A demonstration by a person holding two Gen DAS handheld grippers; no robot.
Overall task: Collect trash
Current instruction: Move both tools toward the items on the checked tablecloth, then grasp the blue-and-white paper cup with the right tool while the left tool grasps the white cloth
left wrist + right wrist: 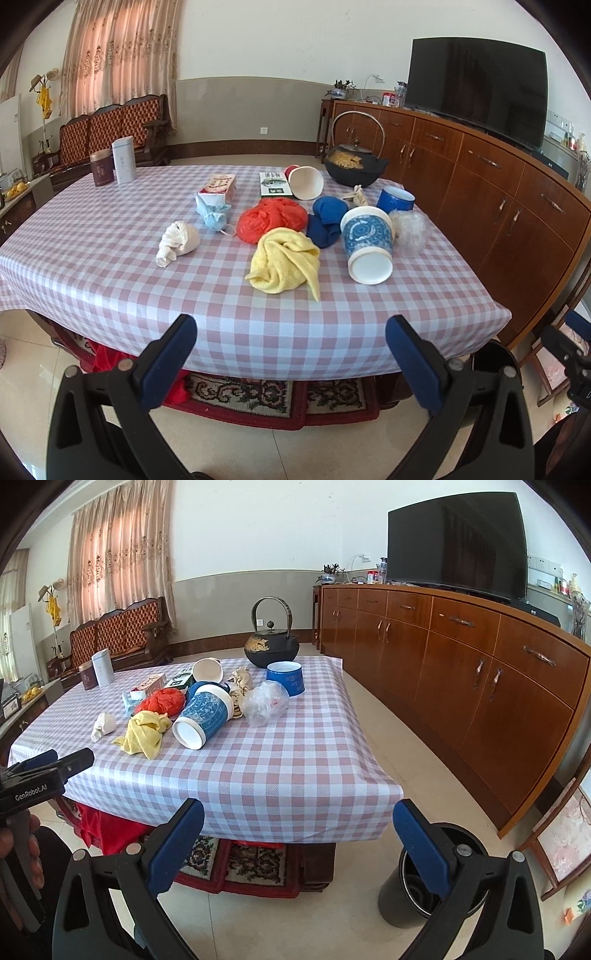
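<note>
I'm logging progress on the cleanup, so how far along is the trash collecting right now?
Nothing looks done yet. The left claw and right claw are both open and empty, short of the table. The yellow rag, tipped blue cup, crumpled plastic bag and white wad all lie on it. The bin waits on the floor by the right claw.

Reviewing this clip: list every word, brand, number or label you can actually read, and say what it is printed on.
"GenRobot.AI": on the black body of the left gripper, seen in the right wrist view.
White tin: faint marks, too small to read.
Maroon tin: emblem, unreadable.
Blue tub: white characters, blurred.
Carton and booklet: print too blurred to read.
</note>
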